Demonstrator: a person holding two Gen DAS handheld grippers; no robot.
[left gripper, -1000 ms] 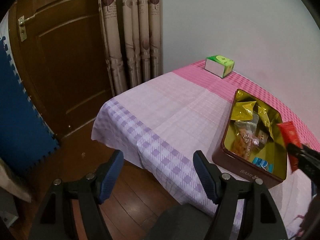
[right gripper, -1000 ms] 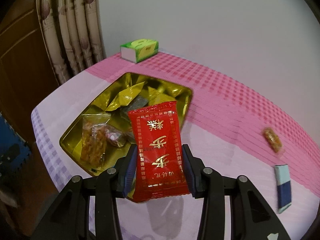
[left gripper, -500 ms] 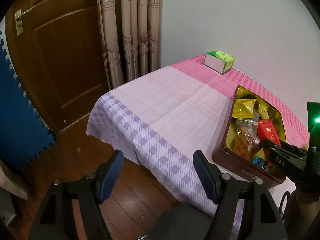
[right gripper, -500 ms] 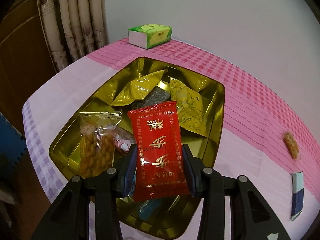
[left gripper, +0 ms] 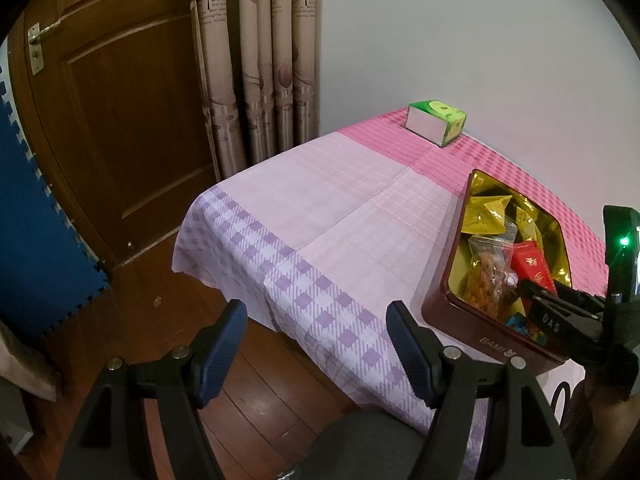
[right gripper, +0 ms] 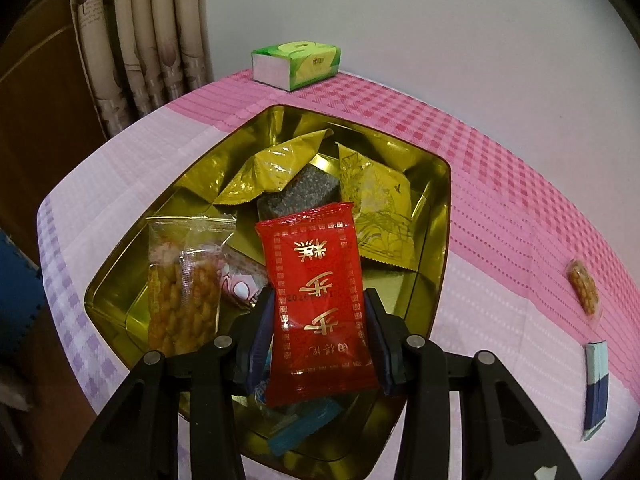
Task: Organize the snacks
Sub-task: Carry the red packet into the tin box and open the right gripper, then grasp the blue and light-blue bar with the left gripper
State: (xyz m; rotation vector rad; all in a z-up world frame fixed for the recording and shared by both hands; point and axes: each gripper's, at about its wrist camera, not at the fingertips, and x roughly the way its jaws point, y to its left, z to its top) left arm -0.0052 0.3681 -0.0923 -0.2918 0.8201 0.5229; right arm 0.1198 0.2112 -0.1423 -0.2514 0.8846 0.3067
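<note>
Pink-and-lilac checked cloth [left gripper: 328, 208] covers the table beside a wooden door [left gripper: 120, 120] and curtains [left gripper: 256, 60]. At the right the tin [left gripper: 452, 292] holds snacks. The left gripper [left gripper: 316, 344] hangs open and empty off the near edge.

From the right wrist, the right gripper [right gripper: 320, 332] clamps a red packet [right gripper: 316, 300] over the gold-lined tin [right gripper: 440, 200], above yellow packets [right gripper: 276, 172] and a twisted-snack bag [right gripper: 184, 284]. A blue wrapper [right gripper: 304, 428] lies half hidden underneath.

The tabletop [right gripper: 500, 200] has a pink and purple checked cloth. On it lie a gold tin [right gripper: 436, 272], a green tissue pack [right gripper: 298, 64], a small orange snack [right gripper: 583, 288] and a blue packet [right gripper: 596, 388].
</note>
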